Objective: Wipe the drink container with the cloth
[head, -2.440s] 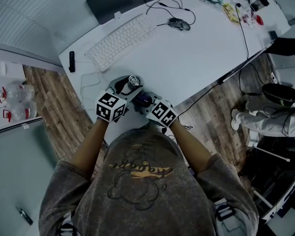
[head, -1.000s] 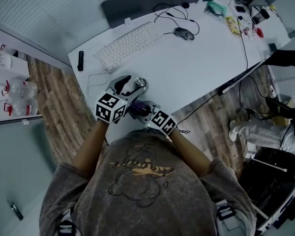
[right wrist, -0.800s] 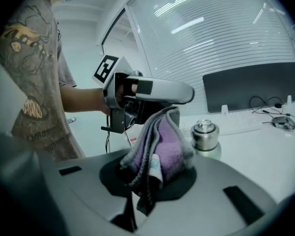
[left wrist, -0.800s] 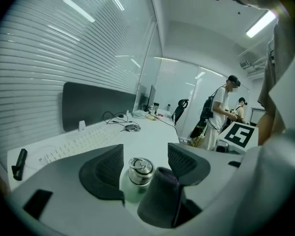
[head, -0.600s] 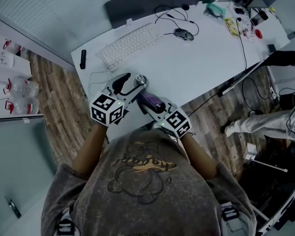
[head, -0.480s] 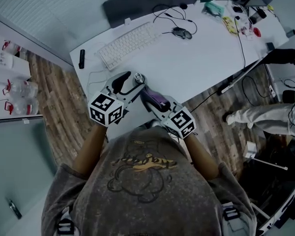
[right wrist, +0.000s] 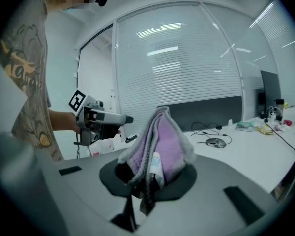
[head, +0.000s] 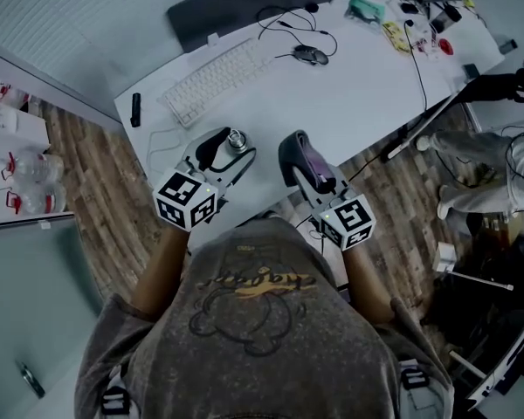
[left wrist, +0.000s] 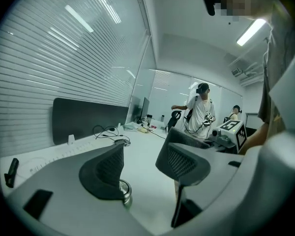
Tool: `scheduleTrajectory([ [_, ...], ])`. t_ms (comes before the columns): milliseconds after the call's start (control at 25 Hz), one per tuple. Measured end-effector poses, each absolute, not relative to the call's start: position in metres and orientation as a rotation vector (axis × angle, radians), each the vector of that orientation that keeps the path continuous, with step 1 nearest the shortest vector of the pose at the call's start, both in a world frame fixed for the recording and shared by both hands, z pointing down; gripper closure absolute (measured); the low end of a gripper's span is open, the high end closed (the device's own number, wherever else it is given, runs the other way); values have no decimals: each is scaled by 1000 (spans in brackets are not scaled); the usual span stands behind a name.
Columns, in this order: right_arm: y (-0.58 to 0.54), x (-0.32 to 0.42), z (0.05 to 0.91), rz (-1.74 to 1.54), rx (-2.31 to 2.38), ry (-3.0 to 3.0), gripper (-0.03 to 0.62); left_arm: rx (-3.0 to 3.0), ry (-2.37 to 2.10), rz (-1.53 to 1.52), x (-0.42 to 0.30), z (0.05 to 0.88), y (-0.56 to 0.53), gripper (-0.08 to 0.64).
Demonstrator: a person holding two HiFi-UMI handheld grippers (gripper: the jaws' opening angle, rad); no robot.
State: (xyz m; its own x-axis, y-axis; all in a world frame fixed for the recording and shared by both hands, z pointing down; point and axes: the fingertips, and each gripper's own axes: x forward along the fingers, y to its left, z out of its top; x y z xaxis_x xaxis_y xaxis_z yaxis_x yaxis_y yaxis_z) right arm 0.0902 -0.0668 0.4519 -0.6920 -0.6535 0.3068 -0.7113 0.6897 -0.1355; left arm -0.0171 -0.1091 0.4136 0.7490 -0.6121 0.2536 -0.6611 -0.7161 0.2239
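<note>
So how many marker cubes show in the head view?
2. One cube is on the left gripper; the other is on the right gripper, which holds the cloth. None seems hidden.

Fuzzy cloth (right wrist: 162,146), drink container (head: 237,140) with glossy metal top (rest hidden), smooth white desk (head: 349,94), wood-grain floor (head: 96,199).

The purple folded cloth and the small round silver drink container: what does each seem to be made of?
The purple folded cloth is probably microfibre or terry: its surface looks fuzzy and matt, and it bends in soft folds. The small round silver drink container is likely polished metal: its rim shows bright reflections. Most of it is hidden, so this is uncertain.
</note>
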Motion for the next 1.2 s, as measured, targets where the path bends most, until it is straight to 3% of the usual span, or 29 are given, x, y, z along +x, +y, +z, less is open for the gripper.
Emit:
scheduleTrajectory([
  [200,-81,118,445,344,1314,-2625,538,2650,-1093,228,-23,418,-118,299],
  [560,-87,122,448,319,1389,-2611,537,2596,-1279,192,-42,432,-126,503],
  [1200,-93,122,456,321,1433,-2606,540,2506,-1363,222,-60,458,-126,534],
])
